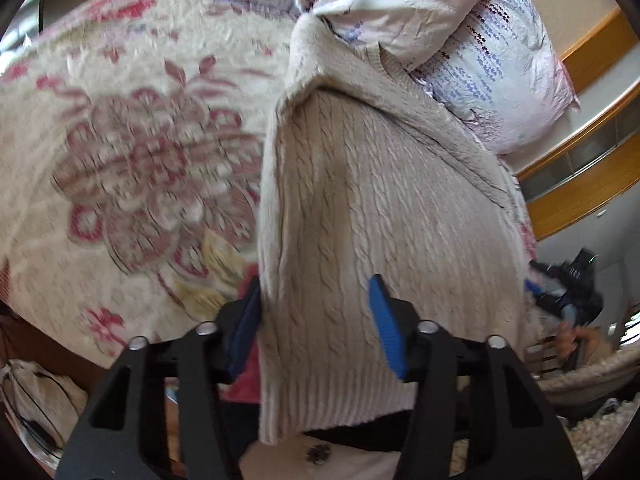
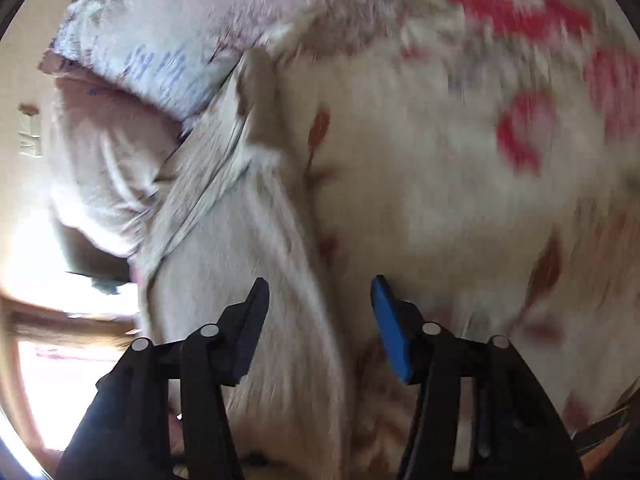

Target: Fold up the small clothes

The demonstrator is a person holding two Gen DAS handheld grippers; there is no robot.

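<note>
A cream cable-knit sweater vest lies folded lengthwise on a floral blanket. My left gripper is open, its blue fingers straddling the vest's left folded edge near the ribbed hem. In the blurred right wrist view the vest runs from the upper left down to the bottom centre. My right gripper is open over the vest's right edge, holding nothing. The vest's hem is partly hidden behind both grippers.
A crumpled pink and blue patterned quilt is piled at the far end of the vest; it also shows in the right wrist view. Wooden furniture stands on the right. The right gripper's body shows beyond the vest.
</note>
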